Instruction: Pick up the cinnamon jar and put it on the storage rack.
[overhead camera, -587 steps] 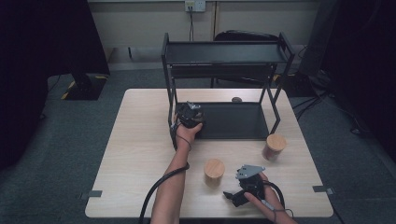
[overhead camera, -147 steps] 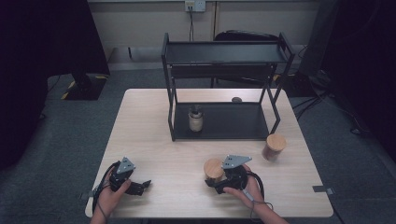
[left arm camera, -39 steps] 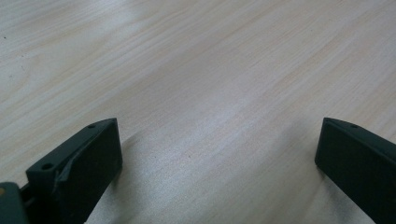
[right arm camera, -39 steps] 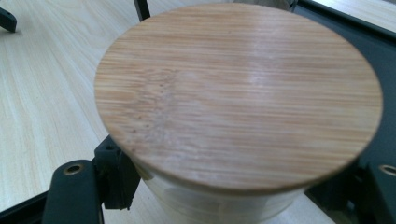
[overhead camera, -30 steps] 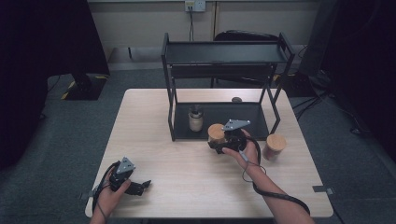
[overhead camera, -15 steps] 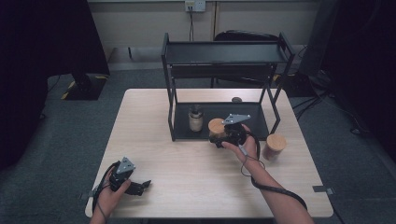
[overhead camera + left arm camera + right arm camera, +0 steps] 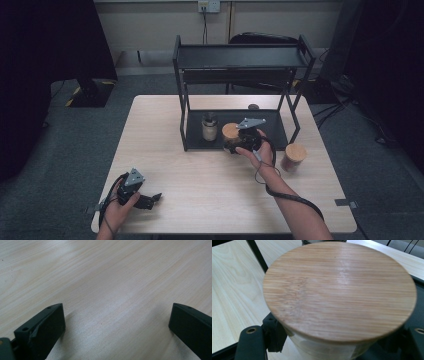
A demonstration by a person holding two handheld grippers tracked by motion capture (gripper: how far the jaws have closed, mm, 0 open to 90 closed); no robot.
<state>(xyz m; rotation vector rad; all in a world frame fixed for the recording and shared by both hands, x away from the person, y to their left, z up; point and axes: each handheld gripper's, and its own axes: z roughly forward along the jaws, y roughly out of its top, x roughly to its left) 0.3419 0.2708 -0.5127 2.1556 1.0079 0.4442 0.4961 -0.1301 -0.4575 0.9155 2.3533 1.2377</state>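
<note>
At the front edge of the rack's lower shelf (image 7: 270, 131), a bamboo-lidded jar (image 7: 230, 133) was gripped below its lid by the right gripper (image 7: 235, 143), apparently so it could be set down beside the small jar (image 7: 209, 127) already there. The left gripper (image 7: 150, 201) was rested spread open and empty on the table (image 7: 200, 185), well apart, while a third jar (image 7: 293, 157) was left just outside the rack.

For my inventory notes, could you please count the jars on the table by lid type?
Jars with bamboo lid: 2, one in the right gripper at the shelf, one beside it
Jar with dark lid: 1
Total: 3
</note>
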